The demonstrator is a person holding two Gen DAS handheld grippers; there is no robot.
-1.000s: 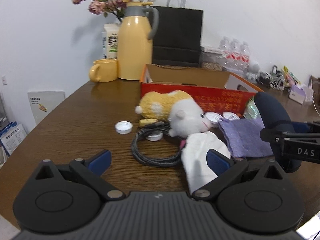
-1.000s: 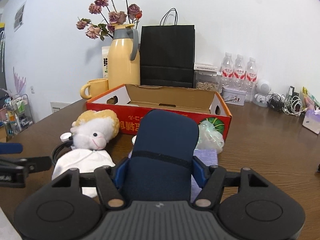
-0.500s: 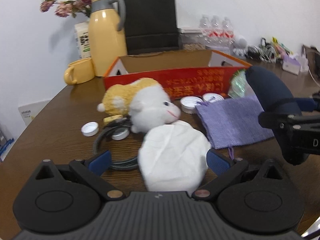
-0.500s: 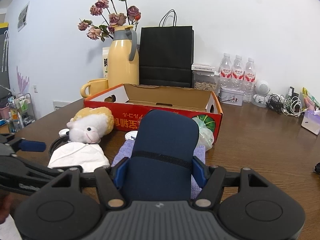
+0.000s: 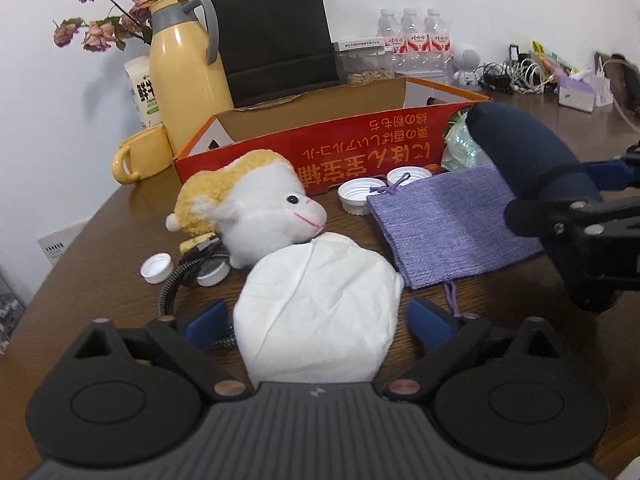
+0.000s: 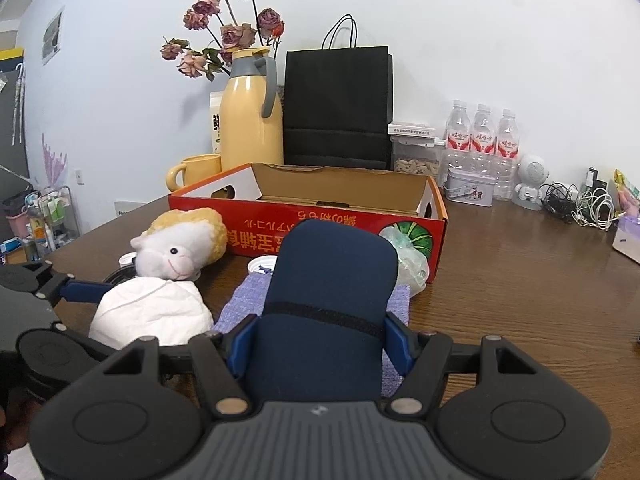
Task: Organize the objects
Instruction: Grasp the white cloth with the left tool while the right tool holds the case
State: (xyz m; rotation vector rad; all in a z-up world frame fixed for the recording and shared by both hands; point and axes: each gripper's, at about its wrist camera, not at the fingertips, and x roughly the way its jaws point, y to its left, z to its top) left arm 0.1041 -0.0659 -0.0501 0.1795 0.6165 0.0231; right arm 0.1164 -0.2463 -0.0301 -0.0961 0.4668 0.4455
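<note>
A crumpled white cloth bundle [image 5: 316, 308] lies on the brown table between the fingers of my left gripper [image 5: 319, 322]. The jaws are closing, and the blue pads [image 5: 208, 324] stand just beside the bundle without pressing it. Behind it rests a white and yellow plush sheep [image 5: 256, 208], partly on a black coiled cable [image 5: 170, 292]. My right gripper [image 6: 318, 344] is shut on a navy blue soft case [image 6: 332, 280], held above a purple drawstring pouch [image 5: 448, 224]. An open red cardboard box [image 6: 260, 236] stands behind them.
White bottle caps [image 5: 356, 196] lie near the box and by the cable [image 5: 156, 268]. A clear plastic bag [image 6: 408, 264] sits at the box's right corner. A yellow thermos [image 6: 248, 120], mug [image 6: 196, 168], black paper bag [image 6: 340, 108], water bottles [image 6: 482, 140] and cables [image 6: 588, 204] line the back.
My left gripper has moved right and forward until the white bundle sits between its fingers, and its jaws have narrowed a little. The right gripper keeps the navy case almost still.
</note>
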